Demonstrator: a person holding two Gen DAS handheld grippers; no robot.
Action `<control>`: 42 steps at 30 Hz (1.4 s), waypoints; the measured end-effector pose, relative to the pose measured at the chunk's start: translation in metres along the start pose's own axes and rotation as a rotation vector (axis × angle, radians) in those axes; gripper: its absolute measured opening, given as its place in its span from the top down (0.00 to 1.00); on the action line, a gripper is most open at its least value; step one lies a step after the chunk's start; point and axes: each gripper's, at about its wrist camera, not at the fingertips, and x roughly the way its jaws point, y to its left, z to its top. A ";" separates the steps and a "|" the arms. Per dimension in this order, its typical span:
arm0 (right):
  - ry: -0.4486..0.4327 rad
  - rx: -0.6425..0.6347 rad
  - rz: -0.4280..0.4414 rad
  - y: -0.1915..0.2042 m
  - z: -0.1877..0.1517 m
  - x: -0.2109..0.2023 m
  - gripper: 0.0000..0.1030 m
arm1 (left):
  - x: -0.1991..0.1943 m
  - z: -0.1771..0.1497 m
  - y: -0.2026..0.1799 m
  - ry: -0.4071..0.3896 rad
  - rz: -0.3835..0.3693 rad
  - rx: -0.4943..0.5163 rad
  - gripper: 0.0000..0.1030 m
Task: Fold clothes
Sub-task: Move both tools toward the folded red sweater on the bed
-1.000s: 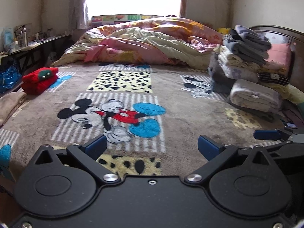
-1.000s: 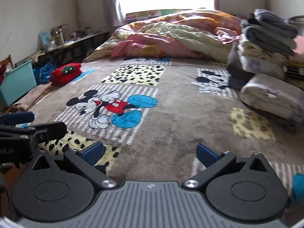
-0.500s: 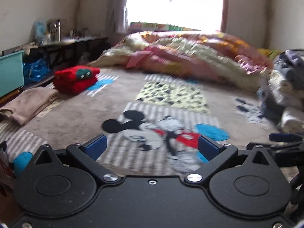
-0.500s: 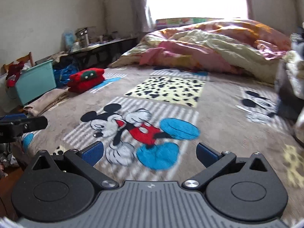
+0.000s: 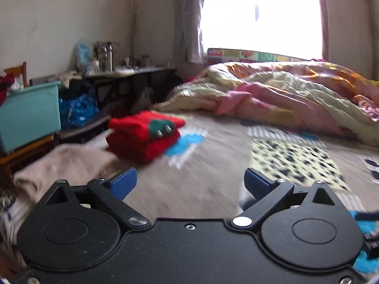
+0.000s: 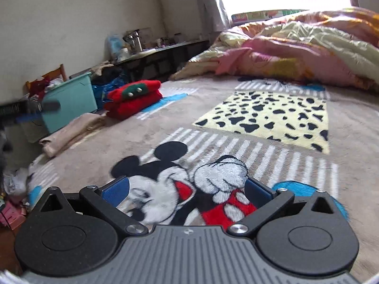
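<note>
While my right camera shows the cartoon mouse on the blanket (image 6: 213,123) that my left misses, both show the folded red sweater (image 5: 144,137) and tan garment (image 5: 66,163) at the bed's left edge. Open blanket lies ahead of both. My left gripper (image 5: 190,183) is closing on nothing; my right gripper (image 6: 187,190) tilts down, spread and empty.

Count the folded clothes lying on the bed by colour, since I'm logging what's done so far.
Red: 1, the red sweater near the bed's edge.
Beige: 1, the beige garment beside it, nearer the camera.
Total: 2.
</note>
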 end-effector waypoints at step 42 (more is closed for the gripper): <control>-0.065 0.250 0.079 -0.058 -0.010 0.070 0.21 | 0.069 0.140 -0.050 -0.166 -0.093 0.368 1.00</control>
